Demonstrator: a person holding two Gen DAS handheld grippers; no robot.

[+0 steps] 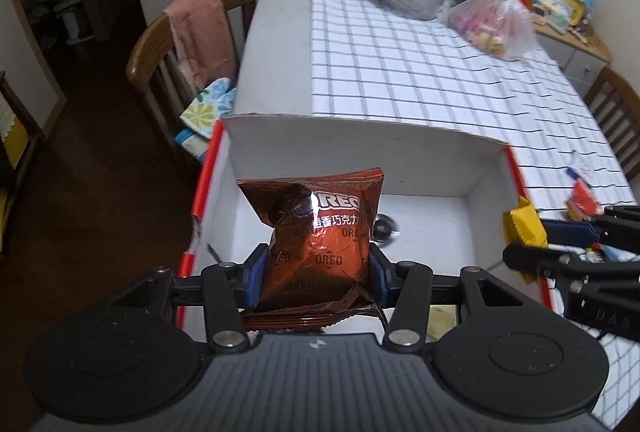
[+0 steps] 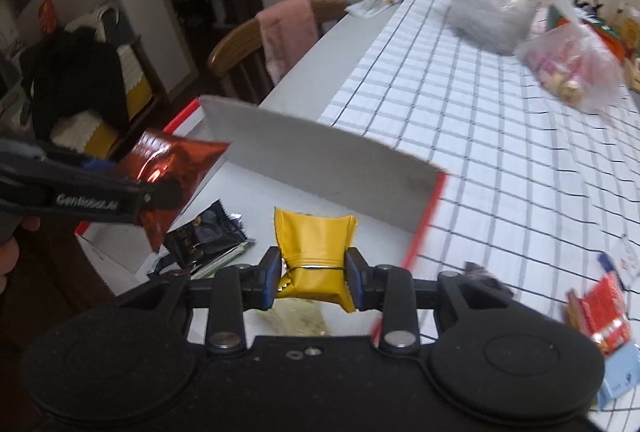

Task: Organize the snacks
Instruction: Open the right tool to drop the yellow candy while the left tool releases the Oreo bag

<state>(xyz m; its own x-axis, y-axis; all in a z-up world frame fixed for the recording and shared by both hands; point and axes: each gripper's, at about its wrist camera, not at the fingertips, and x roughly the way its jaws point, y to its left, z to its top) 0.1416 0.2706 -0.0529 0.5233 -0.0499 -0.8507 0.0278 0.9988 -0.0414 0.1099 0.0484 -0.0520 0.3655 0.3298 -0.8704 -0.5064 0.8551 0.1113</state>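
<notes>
Two snack packets held over the open white cardboard box (image 1: 420,148) with red edges.

The shiny reddish-brown foil Oreo packet (image 1: 320,236) is pinched at its lower half between the blue pads of the left gripper (image 1: 316,280), above the box floor; it is best lowered well inside the walls before release. To its right, the small yellow wrapped snack (image 2: 316,252) is clamped crosswise in the right gripper (image 2: 312,276), above the box's near side, clear of the dark packet (image 2: 208,236) lying inside.

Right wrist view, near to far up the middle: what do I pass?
Right tool shut on the yellow packet → white box wall → checked cloth → clear bag.
</notes>
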